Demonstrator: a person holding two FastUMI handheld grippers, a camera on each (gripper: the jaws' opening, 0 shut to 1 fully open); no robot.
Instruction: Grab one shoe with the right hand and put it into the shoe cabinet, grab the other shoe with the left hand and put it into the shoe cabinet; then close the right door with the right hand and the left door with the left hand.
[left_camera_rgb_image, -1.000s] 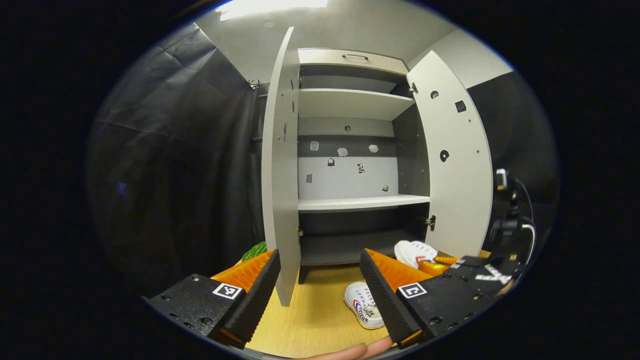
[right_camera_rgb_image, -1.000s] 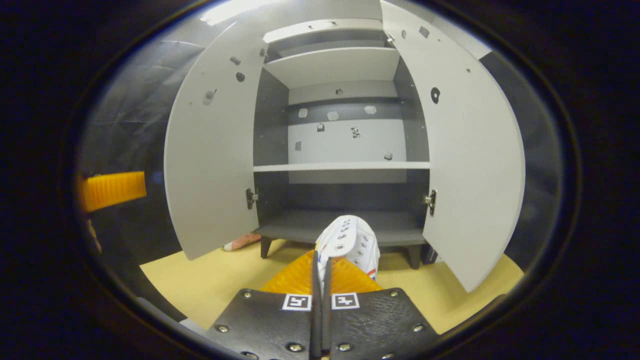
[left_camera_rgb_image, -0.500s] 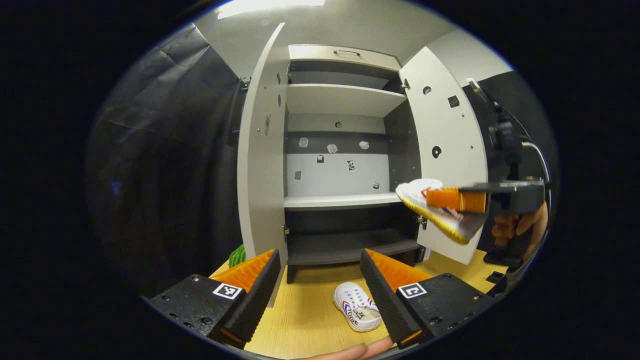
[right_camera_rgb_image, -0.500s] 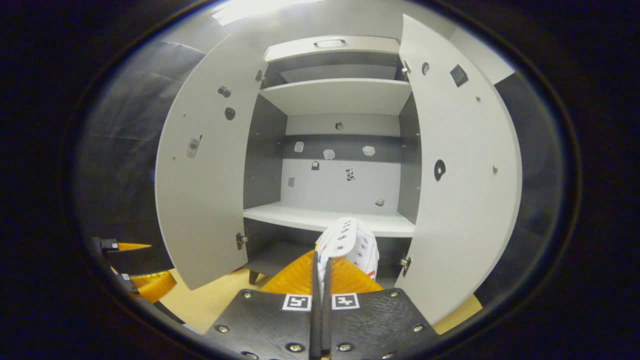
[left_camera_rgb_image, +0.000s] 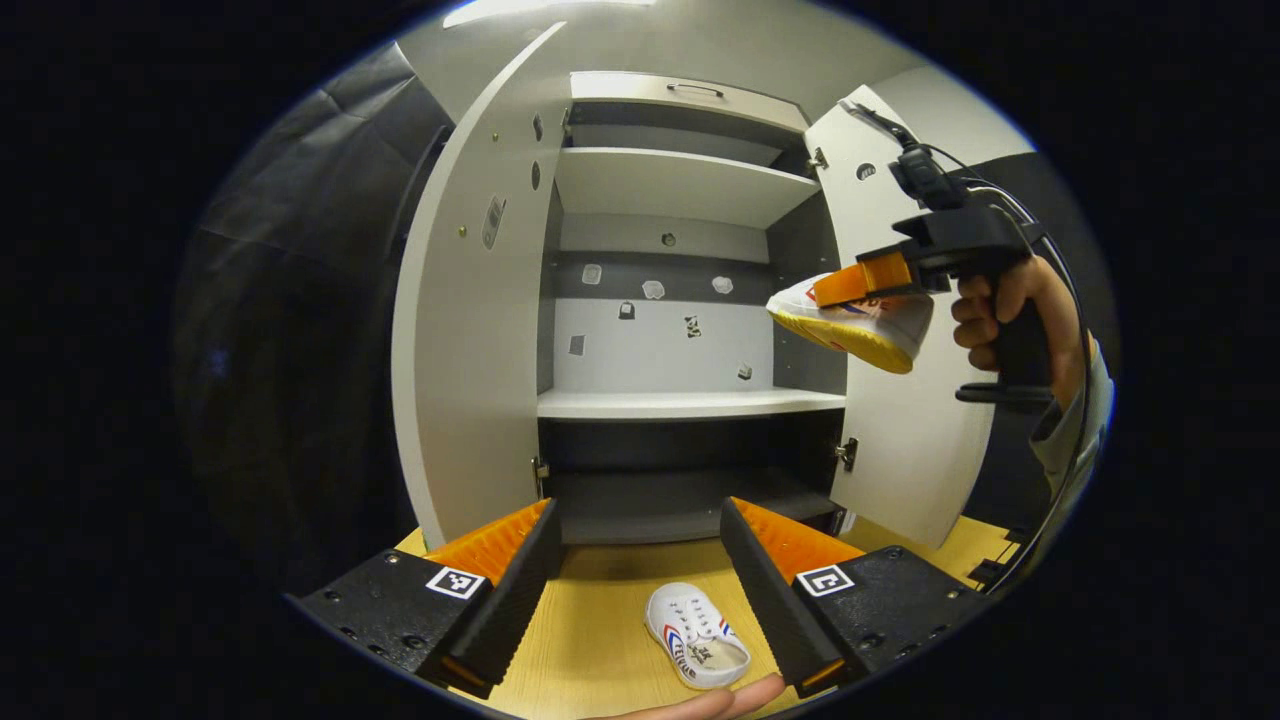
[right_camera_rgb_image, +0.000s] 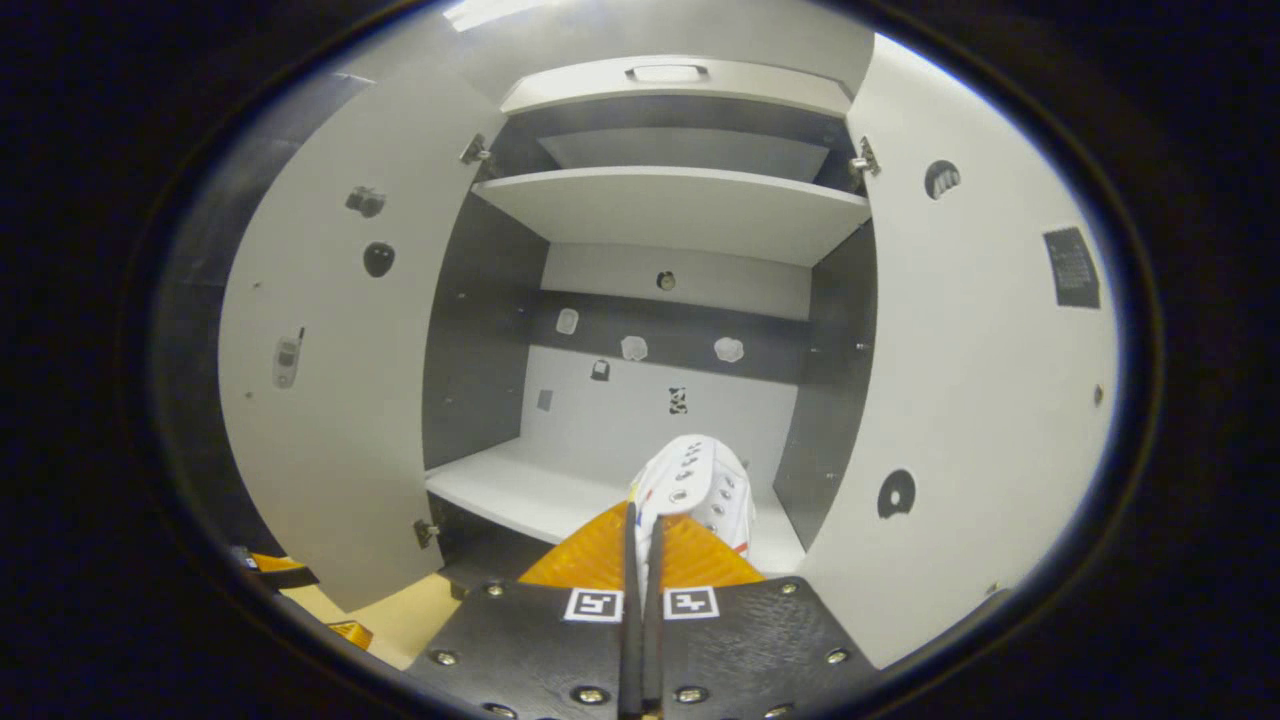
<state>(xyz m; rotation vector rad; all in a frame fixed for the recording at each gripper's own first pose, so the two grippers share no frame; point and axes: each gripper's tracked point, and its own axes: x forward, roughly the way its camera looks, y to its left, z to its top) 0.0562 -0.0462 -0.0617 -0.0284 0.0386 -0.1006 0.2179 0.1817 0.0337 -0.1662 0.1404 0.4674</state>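
A white shoe (left_camera_rgb_image: 696, 636) with red and blue stripes lies on the wooden floor (left_camera_rgb_image: 600, 640), between and just below the open fingers of my left gripper (left_camera_rgb_image: 640, 506). The grey shoe cabinet (left_camera_rgb_image: 690, 403) stands ahead with both doors swung open. At its upper right my right gripper (left_camera_rgb_image: 862, 284) holds the other white shoe (left_camera_rgb_image: 852, 326), yellow sole down, level with the space above the middle shelf. In the right gripper view my right gripper (right_camera_rgb_image: 645, 522) is shut on that shoe (right_camera_rgb_image: 700, 482), toe pointing at the middle shelf (right_camera_rgb_image: 510, 492).
The left door (left_camera_rgb_image: 470, 350) and right door (left_camera_rgb_image: 905, 450) flank the opening. A hand (left_camera_rgb_image: 1005, 310) with a sleeve grips the right gripper's handle in front of the right door. The bottom shelf (left_camera_rgb_image: 670, 495) lies just above the floor. A fingertip (left_camera_rgb_image: 700, 705) shows at the lower edge.
The right gripper has lifted its shoe from about bottom-shelf height to above the middle shelf and moved closer to the cabinet. The left gripper stayed open and drifted slightly over the floor shoe.
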